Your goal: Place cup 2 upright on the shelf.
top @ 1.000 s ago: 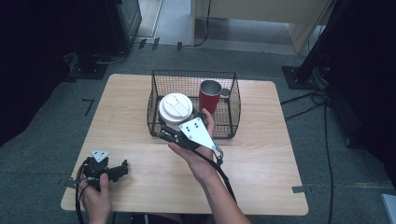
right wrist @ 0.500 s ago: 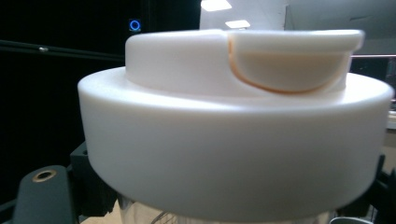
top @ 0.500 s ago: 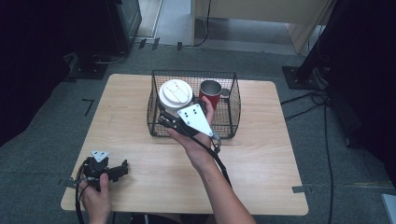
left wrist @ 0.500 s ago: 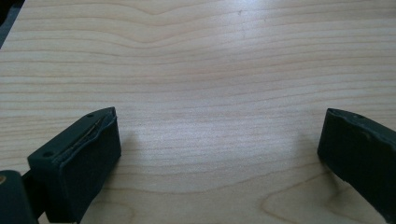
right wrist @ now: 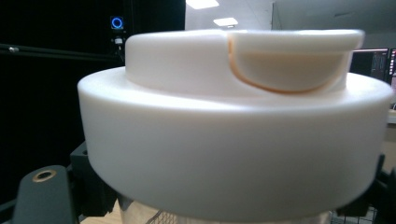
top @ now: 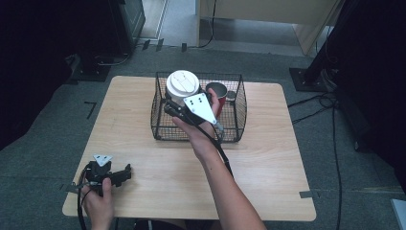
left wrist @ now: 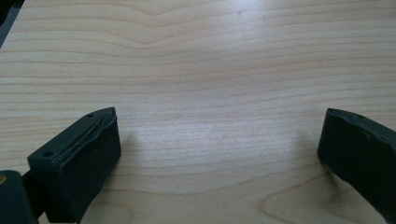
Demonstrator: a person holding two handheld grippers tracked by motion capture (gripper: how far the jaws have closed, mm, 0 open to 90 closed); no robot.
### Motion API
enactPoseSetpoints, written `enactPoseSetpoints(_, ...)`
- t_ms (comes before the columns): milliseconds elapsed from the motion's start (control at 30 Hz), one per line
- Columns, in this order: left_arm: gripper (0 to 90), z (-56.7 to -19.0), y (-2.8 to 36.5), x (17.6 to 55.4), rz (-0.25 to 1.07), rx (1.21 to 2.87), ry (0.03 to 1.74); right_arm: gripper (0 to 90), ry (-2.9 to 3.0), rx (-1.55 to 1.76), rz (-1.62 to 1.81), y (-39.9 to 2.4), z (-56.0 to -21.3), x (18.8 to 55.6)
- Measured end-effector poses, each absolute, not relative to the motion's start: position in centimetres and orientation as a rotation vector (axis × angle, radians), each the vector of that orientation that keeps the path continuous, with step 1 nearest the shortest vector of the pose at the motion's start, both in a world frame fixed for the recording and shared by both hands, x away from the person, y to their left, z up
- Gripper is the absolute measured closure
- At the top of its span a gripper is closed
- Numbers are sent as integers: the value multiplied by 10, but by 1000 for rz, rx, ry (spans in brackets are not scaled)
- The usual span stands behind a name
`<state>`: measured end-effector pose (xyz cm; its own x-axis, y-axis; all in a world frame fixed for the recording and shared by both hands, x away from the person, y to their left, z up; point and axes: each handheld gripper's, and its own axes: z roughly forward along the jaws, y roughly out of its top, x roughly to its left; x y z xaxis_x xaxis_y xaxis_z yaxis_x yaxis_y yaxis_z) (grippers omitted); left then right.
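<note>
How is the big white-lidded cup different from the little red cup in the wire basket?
The white-lidded cup is wider than the red cup and looks taller. The white-lidded cup is covered by a lid, while the red cup is open on top. The right gripper holds the white-lidded cup over the black wire basket; the red cup stands inside it, untouched. Both are upright.

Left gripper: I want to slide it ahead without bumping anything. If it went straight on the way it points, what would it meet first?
Probably nothing: the left gripper lies open on the table, pointing right across bare wood. The basket stands farther back, seemingly off that line, though depth is hard to judge.
</note>
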<state>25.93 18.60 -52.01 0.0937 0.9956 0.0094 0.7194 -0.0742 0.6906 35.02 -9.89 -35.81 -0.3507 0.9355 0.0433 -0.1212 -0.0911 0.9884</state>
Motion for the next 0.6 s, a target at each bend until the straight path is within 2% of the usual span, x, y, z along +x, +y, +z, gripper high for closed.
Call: enactPoseSetpoints(600, 1, -520, 186, 259, 684, 1847, 1680, 158, 1354, 1015, 1560, -103, -381, 399)
